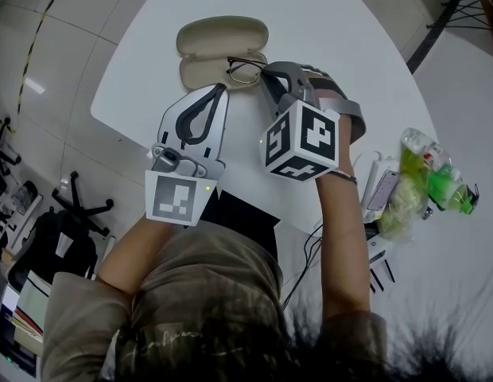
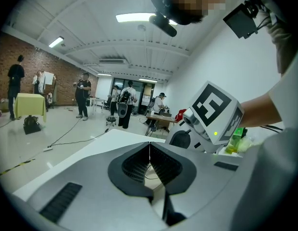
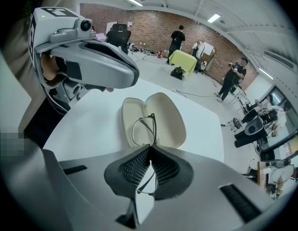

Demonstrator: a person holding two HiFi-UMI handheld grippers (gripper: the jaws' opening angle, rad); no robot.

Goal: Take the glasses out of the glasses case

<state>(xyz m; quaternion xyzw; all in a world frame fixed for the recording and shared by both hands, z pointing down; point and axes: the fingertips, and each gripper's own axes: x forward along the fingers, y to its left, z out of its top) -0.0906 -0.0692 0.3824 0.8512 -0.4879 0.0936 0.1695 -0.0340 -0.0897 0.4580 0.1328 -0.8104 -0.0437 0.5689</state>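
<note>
Near the table's [image 1: 350, 46] far edge, over the open glasses case [image 1: 223, 37], the right gripper [image 1: 265, 72] is clamping the glasses [image 1: 245, 70], one lens beyond its tips; the left gripper [image 1: 223, 88] is hovering closed, empty.

My round white table [image 1: 350, 46] carries the beige glasses case [image 1: 223, 37] near its far edge, lying open with both halves flat on the top. Well apart, at my right, lie a phone [image 1: 383, 189] and a green drink bottle [image 1: 423, 153] on its side.
</note>
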